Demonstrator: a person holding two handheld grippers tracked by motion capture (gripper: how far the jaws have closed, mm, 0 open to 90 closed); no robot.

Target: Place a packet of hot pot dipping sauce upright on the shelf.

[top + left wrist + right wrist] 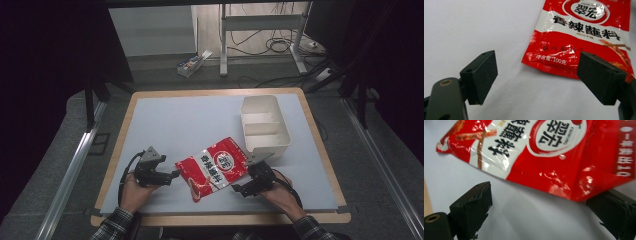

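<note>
— Both grippers are low on the table, one at each side of the red sachet (212,168). How do the jaws of the left gripper (172,175) stand?

— They are wide apart and hold nothing. In the left gripper view the left gripper (549,80) has bare white surface between its two black pads, and the near corner of the red sachet (584,37) lies just in front of the right pad, which covers a small part of the sachet's edge. I cannot tell if it touches.

— And the right gripper (239,187)?

— Also spread apart, clamped on nothing. In the right gripper view the right gripper (551,207) looks at the red sachet (554,152) from the other side. The lower edge of the sachet seems a little lifted off the surface, and one corner comes down very close to the right pad. Contact is not clear to me.

— Where is the sachet on the table?

— It lies flat on the white mat (190,125), near the front edge, turned at a slant, printed side up with black characters on a white band. Behind it and to the right stands a white bin (265,125) with a divider, near the sachet's far corner.

— The hands?

— The person's left hand (134,190) and right hand (280,192) grip the tools from the bottom of the high view, in plaid sleeves.
</note>
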